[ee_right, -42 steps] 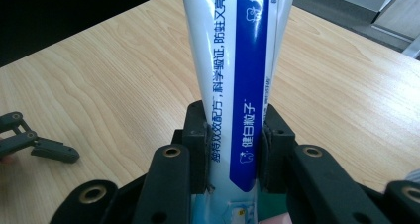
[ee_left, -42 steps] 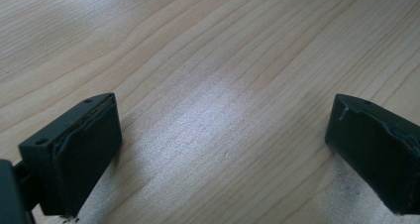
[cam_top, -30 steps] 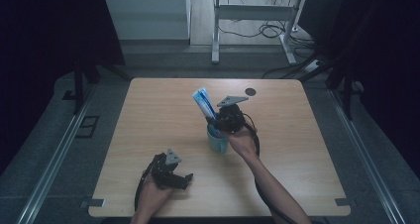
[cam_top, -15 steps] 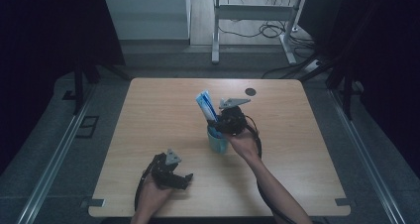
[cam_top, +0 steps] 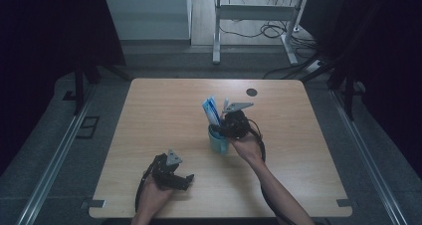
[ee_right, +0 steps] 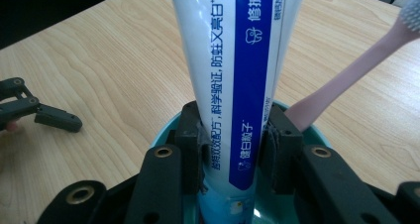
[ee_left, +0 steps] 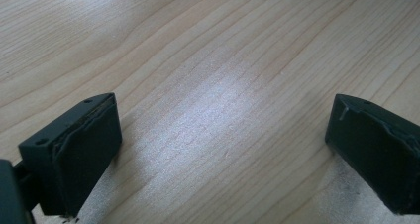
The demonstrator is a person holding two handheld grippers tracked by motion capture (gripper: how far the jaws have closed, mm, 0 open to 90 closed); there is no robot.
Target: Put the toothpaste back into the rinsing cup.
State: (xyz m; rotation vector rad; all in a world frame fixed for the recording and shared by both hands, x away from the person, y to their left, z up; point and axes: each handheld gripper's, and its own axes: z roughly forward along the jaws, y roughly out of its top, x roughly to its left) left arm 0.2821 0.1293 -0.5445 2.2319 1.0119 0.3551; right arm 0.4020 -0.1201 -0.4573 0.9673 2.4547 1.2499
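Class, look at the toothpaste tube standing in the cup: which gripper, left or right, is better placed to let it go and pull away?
Right. The right gripper has its jaws around the toothpaste tube inside the cup; the left gripper rests open on the table, well apart.

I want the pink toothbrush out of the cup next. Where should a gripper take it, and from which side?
Grip the toothbrush on its bare handle above the cup rim, coming from above: it leans out, clear of the toothpaste tube.

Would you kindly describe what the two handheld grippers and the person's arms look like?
Both the left gripper and the right gripper are black, each topped by a grey three-cornered plate and trailing a black cable. Their jaws are blocky black with flat pads. The forearms show no sleeves.
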